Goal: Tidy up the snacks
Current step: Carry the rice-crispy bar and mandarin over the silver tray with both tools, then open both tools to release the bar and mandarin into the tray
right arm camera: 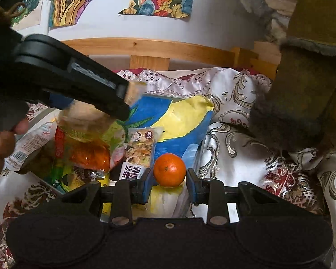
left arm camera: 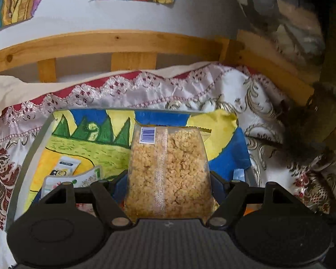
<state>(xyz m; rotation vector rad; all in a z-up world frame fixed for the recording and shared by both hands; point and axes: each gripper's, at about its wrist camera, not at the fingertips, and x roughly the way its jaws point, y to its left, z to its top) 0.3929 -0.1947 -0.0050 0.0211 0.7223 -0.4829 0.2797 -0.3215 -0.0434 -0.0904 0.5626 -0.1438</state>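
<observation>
Left wrist view: an embroidered white bedspread (left arm camera: 246,94) fills the frame's middle, under a wooden bed rail (left arm camera: 114,42) across the upper half. On the bedspread lies a painted board (left arm camera: 82,139) in blue, yellow and green, center-left. The left tongs (left arm camera: 168,179) are clenched on a clear packet of puffed-rice cake (left arm camera: 168,168) at center, its barcode end pointing away. Two small snack packets (left arm camera: 67,168) lie on the board at lower left.

Right wrist view: the same board (right arm camera: 186,121) sits at center. The right tongs (right arm camera: 169,179) stand released at lower center, a mandarin orange (right arm camera: 169,170) between the fingers, which do not press on it. Just left of the mandarin lies a nut bar (right arm camera: 140,150), then a heap of wrapped snacks (right arm camera: 85,152) at center-left. The left tongs cross the upper left, holding the rice cake packet (right arm camera: 85,121) above that heap.
</observation>
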